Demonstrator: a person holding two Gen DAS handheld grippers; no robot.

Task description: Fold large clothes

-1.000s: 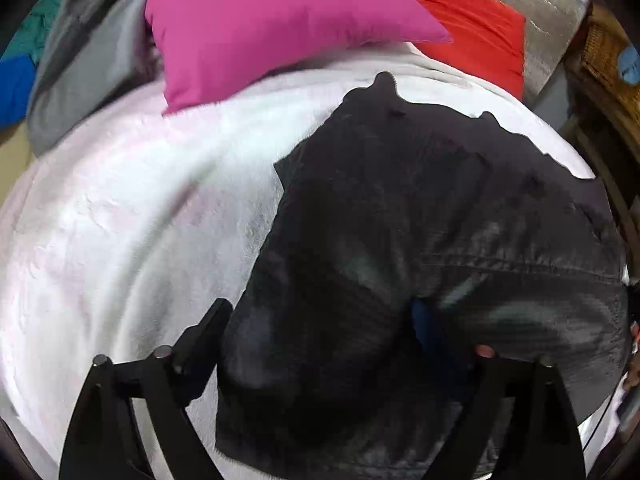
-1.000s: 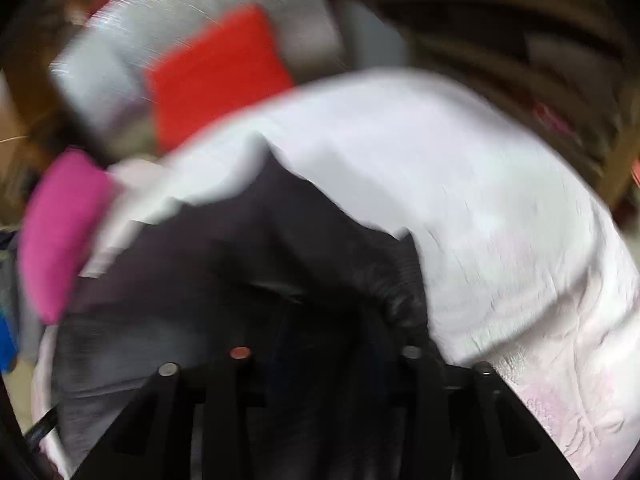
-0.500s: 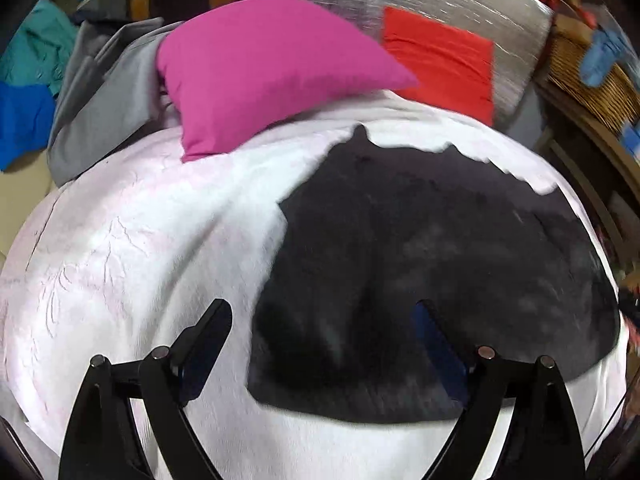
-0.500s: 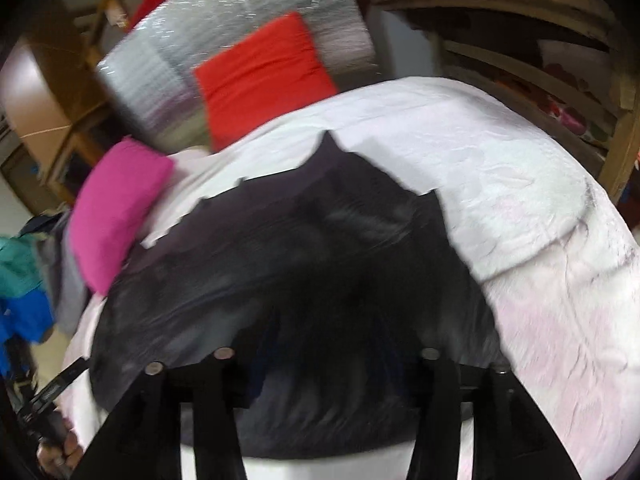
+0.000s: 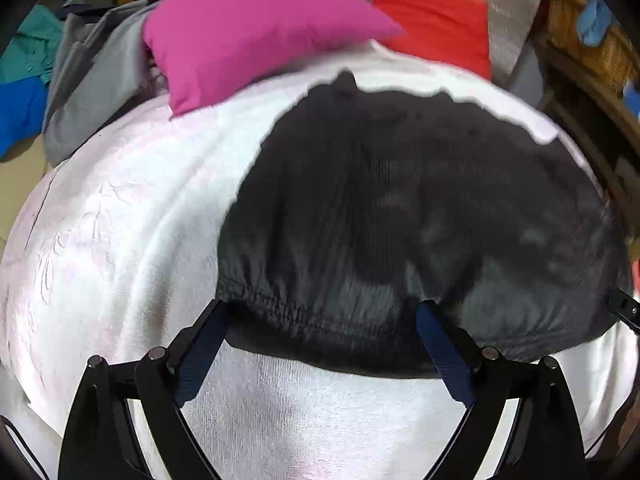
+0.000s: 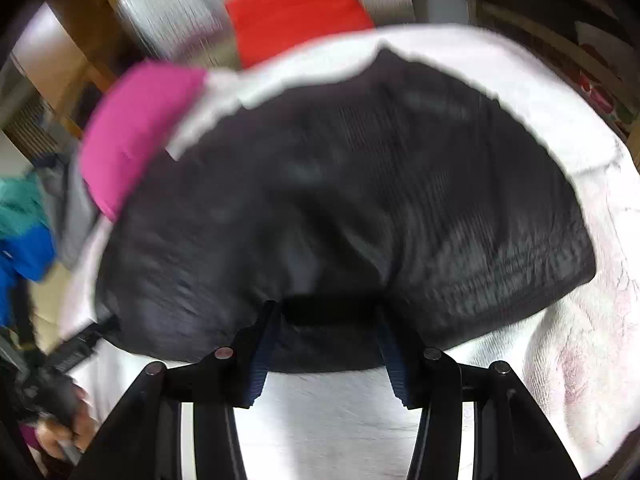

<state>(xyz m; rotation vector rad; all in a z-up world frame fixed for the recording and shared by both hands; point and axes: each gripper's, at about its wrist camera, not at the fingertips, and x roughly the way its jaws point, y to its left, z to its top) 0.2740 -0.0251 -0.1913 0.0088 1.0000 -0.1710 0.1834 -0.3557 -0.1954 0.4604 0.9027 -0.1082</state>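
Left claw (image 5: 322,320): jaws spread wide, holding nothing, tips over the near hem of the black garment (image 5: 400,220). Right claw (image 6: 326,320): jaws just opened partway, empty, framing the same hem. Garment: spread flat on the white bed cover (image 5: 120,220), below the pink pillow (image 5: 248,28). Handling advice: pinch both near corners evenly, lift together, keep the hem taut.

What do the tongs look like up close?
Both the left tongs and right tongs have black, angular arms with small round silver bolts. Their fingers are lined with dark blue ribbed pads. The two pairs look alike.
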